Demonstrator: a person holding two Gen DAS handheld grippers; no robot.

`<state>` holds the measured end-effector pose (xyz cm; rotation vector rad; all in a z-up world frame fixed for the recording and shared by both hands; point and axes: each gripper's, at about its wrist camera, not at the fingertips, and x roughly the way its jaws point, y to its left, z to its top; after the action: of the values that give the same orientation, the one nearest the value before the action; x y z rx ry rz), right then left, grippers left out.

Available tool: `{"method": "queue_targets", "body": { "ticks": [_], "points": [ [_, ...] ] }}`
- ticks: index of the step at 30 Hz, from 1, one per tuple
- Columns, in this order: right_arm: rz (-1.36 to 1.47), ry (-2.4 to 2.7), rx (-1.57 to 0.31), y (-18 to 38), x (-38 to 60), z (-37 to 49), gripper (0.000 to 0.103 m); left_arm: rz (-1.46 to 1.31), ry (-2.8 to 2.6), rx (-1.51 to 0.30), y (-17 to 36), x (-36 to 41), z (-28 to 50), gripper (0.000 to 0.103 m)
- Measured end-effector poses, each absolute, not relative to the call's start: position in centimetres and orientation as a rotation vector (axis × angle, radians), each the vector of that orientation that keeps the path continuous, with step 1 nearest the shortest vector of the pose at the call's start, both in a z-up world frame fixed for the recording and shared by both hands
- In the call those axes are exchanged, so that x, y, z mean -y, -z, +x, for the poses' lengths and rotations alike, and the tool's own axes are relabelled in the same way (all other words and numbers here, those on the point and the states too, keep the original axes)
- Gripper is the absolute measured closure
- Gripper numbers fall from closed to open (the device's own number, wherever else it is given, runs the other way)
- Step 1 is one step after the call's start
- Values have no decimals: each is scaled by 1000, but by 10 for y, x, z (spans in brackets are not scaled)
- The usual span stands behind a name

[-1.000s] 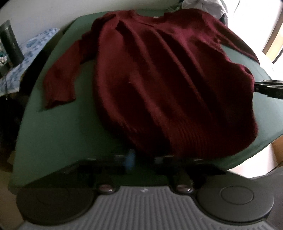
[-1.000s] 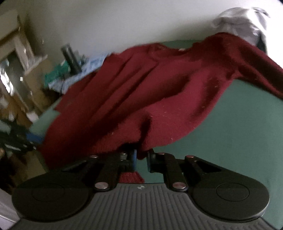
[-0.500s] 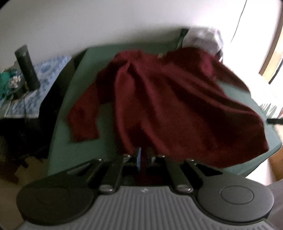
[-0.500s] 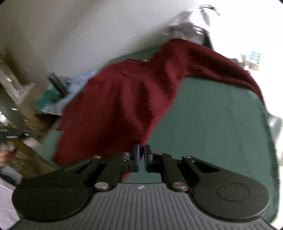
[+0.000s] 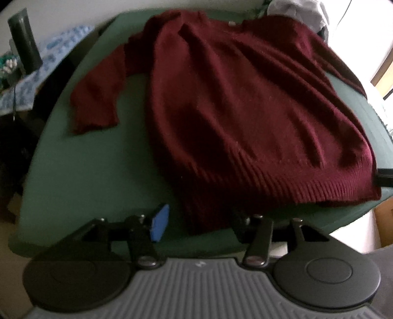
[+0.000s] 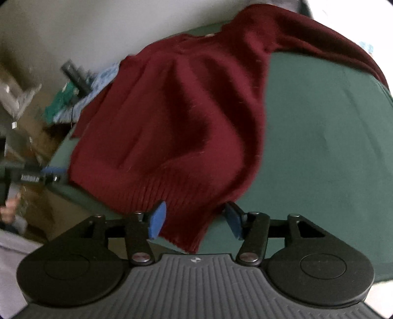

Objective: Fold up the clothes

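Your maroon sweater (image 5: 245, 103) lies spread on the green table cover (image 5: 93, 162), its long axis running from the neckline at the top centre of the left wrist frame down to the ribbed hem (image 5: 282, 186) at the lower right. The collar points away from you and the hem toward you. One sleeve (image 5: 98, 98) angles down toward the left of that frame, its cuff flat on the green.

Your left gripper (image 5: 199, 220) has just been opening; its jaws stand apart with a corner of the hem lying between them, and the blue pad (image 5: 161, 222) sits clear of the cloth. The other pad is hidden under the knit, so contact there is hard to judge.

Your right gripper (image 6: 195, 219) has likewise just been opening. Both its blue pads (image 6: 157, 219) show here, standing to either side of the other hem corner, which hangs loose between them.

Only the right wrist view shows the second sleeve (image 6: 319, 41) stretching along the top right, and the left gripper's tip at the far left edge with a hand (image 6: 9, 208) below it. Only the left wrist view shows the pale grey garment (image 5: 297, 9) beyond the collar and the dark cylinder (image 5: 24, 41) at the upper left.
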<state>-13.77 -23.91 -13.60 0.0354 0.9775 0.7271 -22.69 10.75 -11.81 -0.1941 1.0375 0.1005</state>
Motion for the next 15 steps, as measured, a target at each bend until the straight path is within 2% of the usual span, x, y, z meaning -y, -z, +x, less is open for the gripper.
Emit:
{"method": "queue_targets", "body": {
  "ticks": [2,3,4,5,6,8,15],
  "points": [
    [-39,-724,-930,136,229,-143,48,-189,-104,-1024,119,-103,-224,56],
    [-74,-720,-910,137,224,-145,53,-185,-109,-1015,119,-101,-223,62],
    [-106,-705,-892,137,219,-147,60,-180,-112,-1008,119,-99,-223,76],
    [-144,-683,-873,138,215,-149,76,-181,-109,-1005,118,-97,-222,87],
    [-169,-669,-864,139,216,-149,85,-188,-101,-1005,117,-95,-222,101],
    [-124,-672,-897,137,223,-140,97,-169,-104,-1002,113,-91,-224,101],
    [-9,-643,-964,120,263,-126,98,-106,-118,-965,68,-91,-244,102]
  ]
}}
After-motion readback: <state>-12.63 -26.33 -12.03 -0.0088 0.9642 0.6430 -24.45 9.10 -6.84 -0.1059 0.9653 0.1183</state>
